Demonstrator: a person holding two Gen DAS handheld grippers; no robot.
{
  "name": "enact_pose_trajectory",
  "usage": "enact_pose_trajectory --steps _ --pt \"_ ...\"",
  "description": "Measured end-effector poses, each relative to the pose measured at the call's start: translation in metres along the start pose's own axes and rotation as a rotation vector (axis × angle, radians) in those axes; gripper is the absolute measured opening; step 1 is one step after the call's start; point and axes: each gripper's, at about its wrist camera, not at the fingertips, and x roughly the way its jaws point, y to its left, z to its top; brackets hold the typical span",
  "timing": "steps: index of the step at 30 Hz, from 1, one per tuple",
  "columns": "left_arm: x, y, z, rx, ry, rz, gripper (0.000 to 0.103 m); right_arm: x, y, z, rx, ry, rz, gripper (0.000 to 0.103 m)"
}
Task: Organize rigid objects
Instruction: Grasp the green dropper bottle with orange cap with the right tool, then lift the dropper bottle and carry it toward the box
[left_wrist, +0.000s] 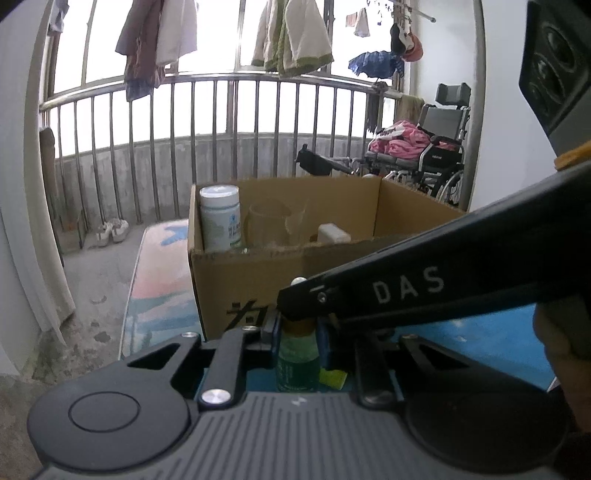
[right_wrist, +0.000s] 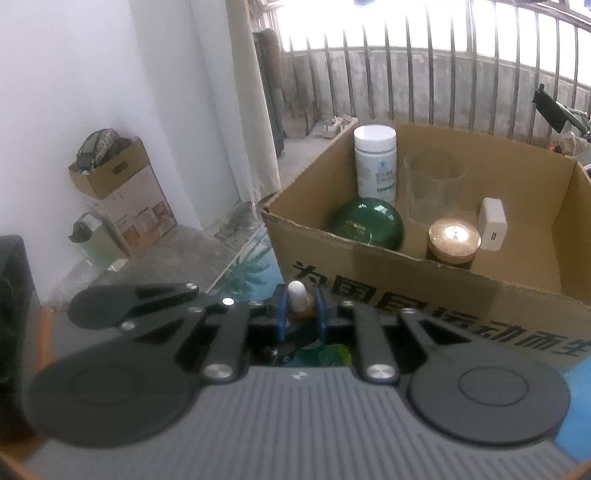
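A small green dropper bottle (left_wrist: 298, 363) with a white rubber tip (right_wrist: 296, 293) stands upright in front of an open cardboard box (right_wrist: 436, 273). My left gripper (left_wrist: 298, 343) is shut on the bottle's body. My right gripper (right_wrist: 298, 314) is shut on its amber neck below the tip; its arm crosses the left wrist view (left_wrist: 424, 291). The box holds a white supplement bottle (right_wrist: 375, 164), a clear glass (right_wrist: 434, 184), a green round jar (right_wrist: 366, 223), a wood-lidded jar (right_wrist: 453, 240) and a white charger (right_wrist: 491, 224).
The box sits on a blue patterned mat (left_wrist: 159, 295). A balcony railing (left_wrist: 221, 122) and a wheelchair (left_wrist: 432, 155) with pink clothes stand behind. Another cardboard box (right_wrist: 122, 192) and a green jug (right_wrist: 92, 240) stand by the left wall.
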Motion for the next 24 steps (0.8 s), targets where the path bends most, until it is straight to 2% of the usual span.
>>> enact_pose_trajectory --steps 5,9,15,17,19,24 --pt "-0.025 -0.01 0.023 0.055 -0.054 0.009 0.021 -0.032 0.005 0.01 -0.006 -0.047 0.019 0.014" --pt "-0.043 -0.024 0.055 0.137 -0.128 0.026 0.021 -0.069 0.006 0.03 -0.04 -0.119 0.037 0.014" --pt "-0.029 -0.04 0.111 0.201 -0.19 -0.032 0.021 -0.115 -0.011 0.073 -0.093 -0.205 0.003 0.014" --pt "-0.013 -0.043 0.128 0.204 -0.178 -0.075 0.021 -0.122 -0.026 0.088 -0.086 -0.209 -0.019 0.014" --pt "0.013 -0.045 0.144 0.194 -0.134 -0.136 0.021 -0.123 -0.046 0.101 -0.075 -0.199 -0.042 0.014" --pt "0.091 -0.041 0.163 0.127 0.037 -0.273 0.021 -0.097 -0.109 0.123 0.0 -0.103 -0.076 0.014"
